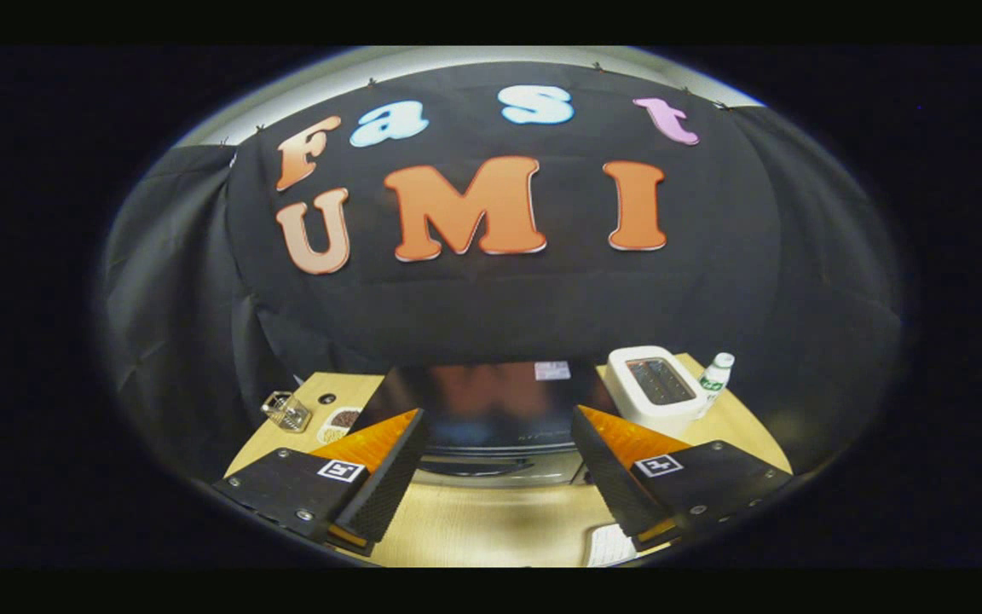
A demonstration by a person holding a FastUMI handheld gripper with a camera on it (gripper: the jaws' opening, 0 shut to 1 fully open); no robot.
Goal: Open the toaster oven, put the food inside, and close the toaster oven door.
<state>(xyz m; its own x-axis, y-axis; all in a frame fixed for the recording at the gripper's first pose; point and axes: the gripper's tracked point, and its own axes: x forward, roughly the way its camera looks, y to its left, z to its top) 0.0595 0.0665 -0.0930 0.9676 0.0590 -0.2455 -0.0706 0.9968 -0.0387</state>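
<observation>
The toaster oven [491, 401] stands on the wooden table [491, 520], seen from above, with its glossy black top just ahead of my fingers. Its silver door handle [474, 467] lies between the fingers, and the door looks closed. A small plate of brown food [340, 419] sits left of the oven, beside the left finger. My gripper [498, 418] hovers above the oven's front, open wide, with nothing between its fingers.
A white pop-up toaster [657, 388] stands right of the oven, with a small water bottle [715, 375] beyond it. A clear glass jar [286, 411] sits at the table's far left. A white object [610, 546] lies near the table's front edge under the right finger.
</observation>
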